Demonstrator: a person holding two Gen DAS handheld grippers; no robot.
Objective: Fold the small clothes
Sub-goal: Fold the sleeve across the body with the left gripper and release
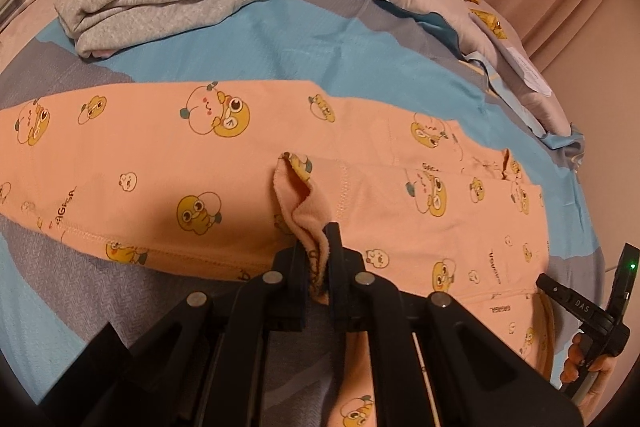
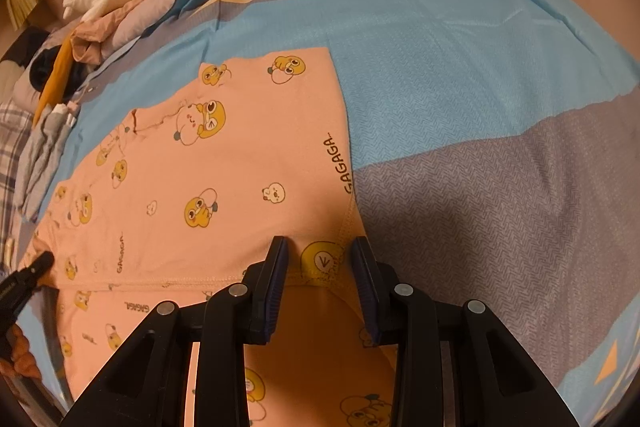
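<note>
Left gripper (image 1: 318, 243) clamps peach garment (image 1: 168, 163) edge fold; right gripper (image 2: 320, 259) wide over its hem; bare bedsheet (image 2: 460, 99) right of garment.

L tongs (image 1: 318, 247), lower centre of left wrist view: jaws pinched tight on a raised bunch of cloth, fingers (image 1: 335, 243) nearly touching. R tongs (image 2: 320, 263), lower centre of right wrist view: jaws spread wide, gripping nothing, low over fabric. R hand (image 1: 582, 359) at lower right edge, on handle.
</note>
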